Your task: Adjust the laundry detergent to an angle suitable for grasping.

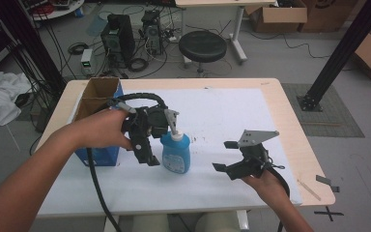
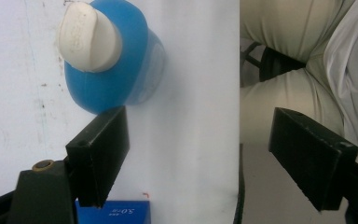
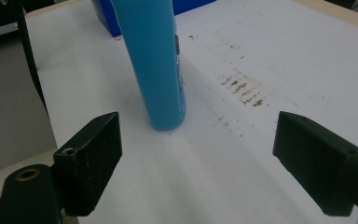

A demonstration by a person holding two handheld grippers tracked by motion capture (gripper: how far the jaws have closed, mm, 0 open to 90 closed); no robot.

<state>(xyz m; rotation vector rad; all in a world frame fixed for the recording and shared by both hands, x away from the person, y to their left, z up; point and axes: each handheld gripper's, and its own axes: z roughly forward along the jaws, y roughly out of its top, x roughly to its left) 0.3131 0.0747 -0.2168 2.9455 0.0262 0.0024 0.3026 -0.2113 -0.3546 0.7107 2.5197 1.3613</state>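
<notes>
A blue pump bottle [image 1: 176, 153] with a white pump head stands upright on the white sheet, left of the table's middle. My left gripper [image 1: 147, 153] hangs just left of it, pointing down, jaws open. In the left gripper view I look down on the bottle [image 2: 121, 70]; it lies beyond the left jaw, outside the gap of the gripper [image 2: 205, 154]. My right gripper [image 1: 224, 155] is open to the right of the bottle, low near the sheet, and faces it. In the right gripper view the bottle [image 3: 156, 60] stands ahead of the open gripper [image 3: 205, 158], left of centre.
An open cardboard box [image 1: 99, 94] with blue sides stands at the table's left edge, close behind the left hand. The white sheet [image 1: 222, 111] carries small brown stains [image 3: 242, 88]. The person's legs [image 2: 284, 93] show past the table's near edge. A black stool [image 1: 202, 46] stands beyond the table.
</notes>
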